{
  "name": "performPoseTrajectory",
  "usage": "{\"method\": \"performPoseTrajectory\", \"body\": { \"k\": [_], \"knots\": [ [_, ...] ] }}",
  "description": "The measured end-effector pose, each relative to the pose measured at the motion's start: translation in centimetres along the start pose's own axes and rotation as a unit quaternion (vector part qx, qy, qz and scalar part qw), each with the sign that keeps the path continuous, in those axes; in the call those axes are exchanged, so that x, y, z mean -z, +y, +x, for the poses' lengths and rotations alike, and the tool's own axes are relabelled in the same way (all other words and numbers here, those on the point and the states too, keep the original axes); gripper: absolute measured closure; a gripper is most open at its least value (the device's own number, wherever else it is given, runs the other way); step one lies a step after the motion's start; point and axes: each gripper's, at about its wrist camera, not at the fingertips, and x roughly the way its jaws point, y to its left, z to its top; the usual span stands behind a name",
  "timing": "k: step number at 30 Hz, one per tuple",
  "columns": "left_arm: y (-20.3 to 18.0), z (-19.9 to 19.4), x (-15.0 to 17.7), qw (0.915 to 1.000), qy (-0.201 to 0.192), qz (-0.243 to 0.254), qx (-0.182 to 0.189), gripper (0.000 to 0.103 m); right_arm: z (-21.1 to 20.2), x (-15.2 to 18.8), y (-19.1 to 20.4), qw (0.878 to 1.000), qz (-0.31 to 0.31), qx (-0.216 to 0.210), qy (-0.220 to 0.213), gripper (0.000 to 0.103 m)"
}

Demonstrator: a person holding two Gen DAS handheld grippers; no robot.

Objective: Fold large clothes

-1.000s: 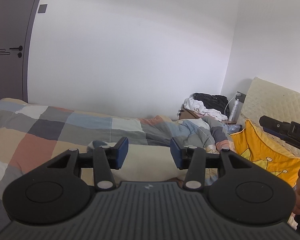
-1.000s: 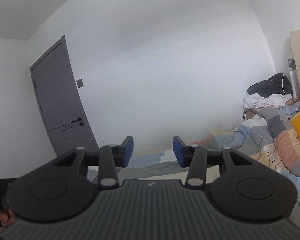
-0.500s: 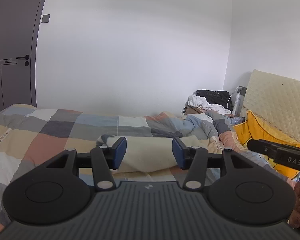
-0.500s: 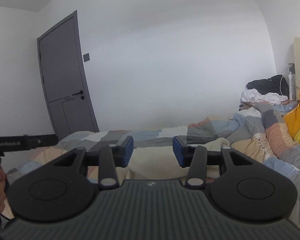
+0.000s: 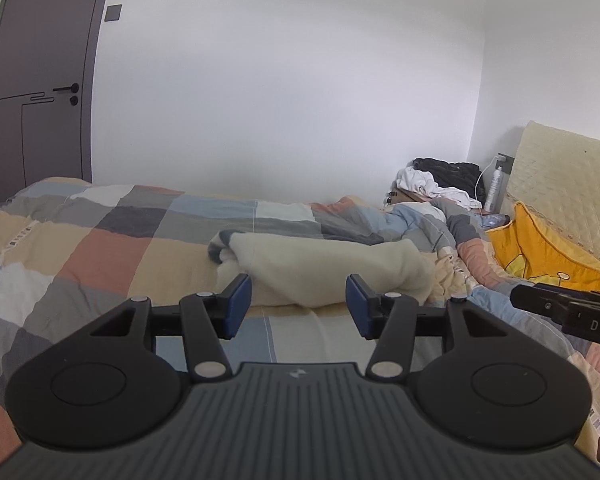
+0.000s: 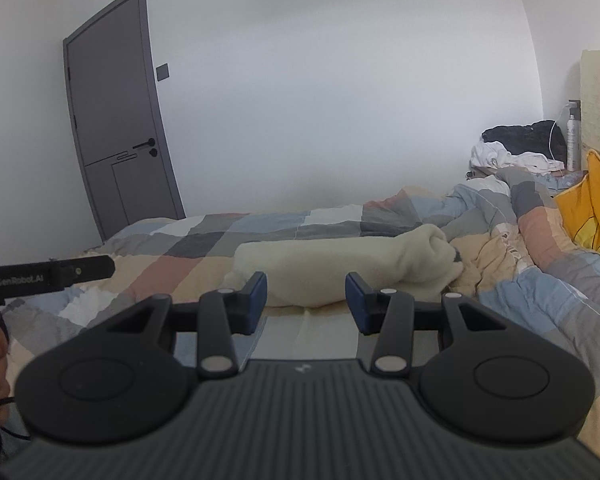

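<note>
A cream fleece garment (image 5: 324,268) lies bunched in a long roll across the middle of the bed; it also shows in the right wrist view (image 6: 340,268). A grey striped cuff pokes out at its left end. My left gripper (image 5: 298,308) is open and empty, held in the air just short of the roll. My right gripper (image 6: 306,302) is open and empty, also just in front of the roll. Each gripper's body shows at the edge of the other's view.
A patchwork quilt (image 5: 100,248) covers the bed and is rumpled toward the headboard (image 5: 560,184). A yellow pillow (image 5: 540,248) leans at the right. A heap of black and white clothes (image 5: 436,180) and a bottle (image 5: 494,190) sit on a bedside stand. A grey door (image 6: 116,120) is at the left.
Both grippers have tilted down from the wall toward the bed, so the cream garment now shows fully beyond the fingers. Both stayed open.
</note>
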Motion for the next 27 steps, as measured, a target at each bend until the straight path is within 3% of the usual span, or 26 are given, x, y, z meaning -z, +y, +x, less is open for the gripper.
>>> {"method": "performPoseTrajectory", "body": {
  "k": [19,25,27],
  "knots": [
    [-0.17,0.88,0.47,0.9999,0.004,-0.004,-0.012,0.037,0.66,0.24,-0.06,1.0,0.0,0.013,0.02,0.056],
    [-0.41,0.7,0.37,0.9998,0.001,-0.008,-0.019,0.024,0.58,0.49,-0.11,0.999,0.0,0.019,0.027,0.056],
    [-0.35,0.61,0.39,0.9996,-0.002,-0.011,-0.024,0.012,0.57,0.41,-0.18,0.999,-0.002,0.032,0.025,0.056]
  ]
}}
